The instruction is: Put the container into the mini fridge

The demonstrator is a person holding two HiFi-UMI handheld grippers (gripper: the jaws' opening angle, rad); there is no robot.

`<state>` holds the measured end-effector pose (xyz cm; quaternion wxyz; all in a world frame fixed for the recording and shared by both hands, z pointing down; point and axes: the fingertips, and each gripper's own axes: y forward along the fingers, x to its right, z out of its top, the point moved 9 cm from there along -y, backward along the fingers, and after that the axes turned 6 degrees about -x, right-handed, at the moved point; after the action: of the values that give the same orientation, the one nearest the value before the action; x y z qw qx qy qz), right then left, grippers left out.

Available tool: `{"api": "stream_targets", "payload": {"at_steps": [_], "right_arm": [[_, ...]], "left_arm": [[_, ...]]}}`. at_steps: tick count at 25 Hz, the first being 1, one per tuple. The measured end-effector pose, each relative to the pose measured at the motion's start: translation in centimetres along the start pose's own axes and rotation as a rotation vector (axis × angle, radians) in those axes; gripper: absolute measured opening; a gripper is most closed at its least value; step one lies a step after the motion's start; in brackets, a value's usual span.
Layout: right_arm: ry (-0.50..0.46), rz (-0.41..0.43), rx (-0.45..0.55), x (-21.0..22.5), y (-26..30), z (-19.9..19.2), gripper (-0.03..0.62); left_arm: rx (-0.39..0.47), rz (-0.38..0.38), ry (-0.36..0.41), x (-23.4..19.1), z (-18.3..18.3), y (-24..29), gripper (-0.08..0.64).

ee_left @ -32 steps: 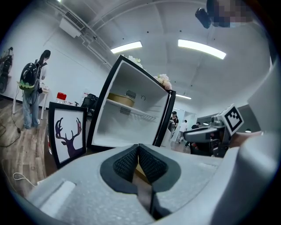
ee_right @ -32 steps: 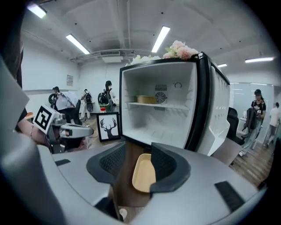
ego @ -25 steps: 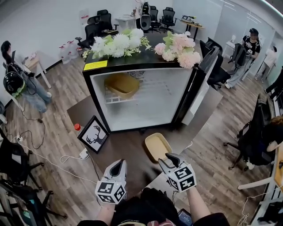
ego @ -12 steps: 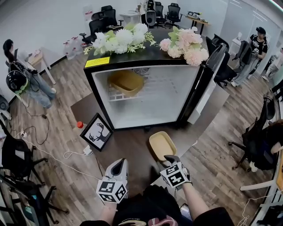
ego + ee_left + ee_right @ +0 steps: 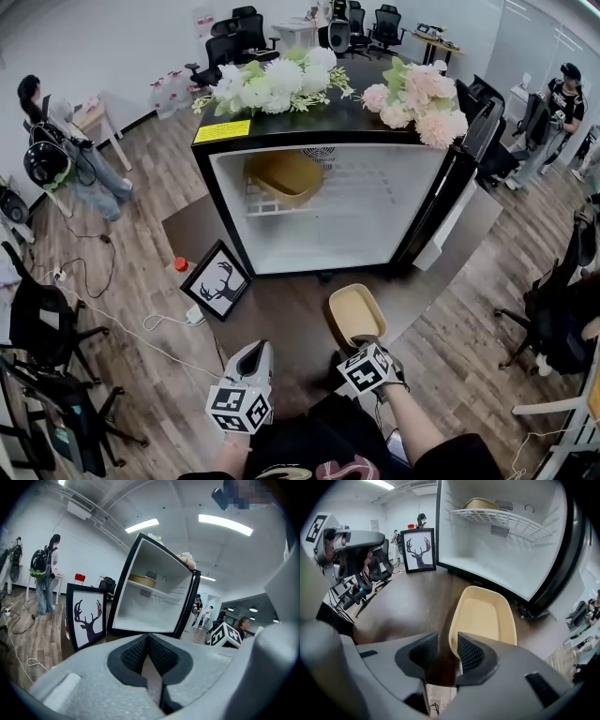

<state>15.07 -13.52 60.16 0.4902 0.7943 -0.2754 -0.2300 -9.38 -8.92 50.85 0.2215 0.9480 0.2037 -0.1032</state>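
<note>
While the right gripper (image 5: 447, 648), its jaws just closing but not yet pinching, straddles the near rim of the container (image 5: 485, 618) on the surface (image 5: 281, 309) before the open mini fridge (image 5: 375, 225), I'd seat it deeper, clamp squarely, then lift level; the left gripper (image 5: 147, 641) stays out of it, clenched on nothing

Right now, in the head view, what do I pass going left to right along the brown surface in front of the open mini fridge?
Red-capped bottle → framed deer picture → tan container.
</note>
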Motion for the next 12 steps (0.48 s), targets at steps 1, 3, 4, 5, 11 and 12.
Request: {"api": "stream_targets", "payload": {"at_steps": [1,3,4,5,11,12], "right_arm": [[-0.011,-0.005,-0.013,-0.04,0.25,0.03,0.129],[-0.027,-0.023,-0.034,-0.04,0.53,0.02,0.09],[-0.03,-0.032,-0.041,0.01,0.59,0.05,0.07],[-0.034,-0.039,-0.048,0.09,0.65,0.09,0.058],[-0.077,-0.062,-0.094,0.19,0.88,0.44,0.037],[-0.082,-0.066,-0.093,0.2,0.93,0.55,0.034]], "left_arm": [[0.0,0.002,-0.003,-0.12,0.0,-0.02,0.009],[0.001,0.004,-0.005,-0.29,0.02,-0.06,0.009],[0.002,0.003,-0.002,-0.35,0.07,-0.08,0.009],[0.004,0.002,0.003,-0.39,0.15,-0.11,0.009],[0.031,-0.011,0.004,-0.5,0.64,-0.28,0.009],[0.036,-0.014,0.002,-0.48,0.68,-0.28,0.009]]}}
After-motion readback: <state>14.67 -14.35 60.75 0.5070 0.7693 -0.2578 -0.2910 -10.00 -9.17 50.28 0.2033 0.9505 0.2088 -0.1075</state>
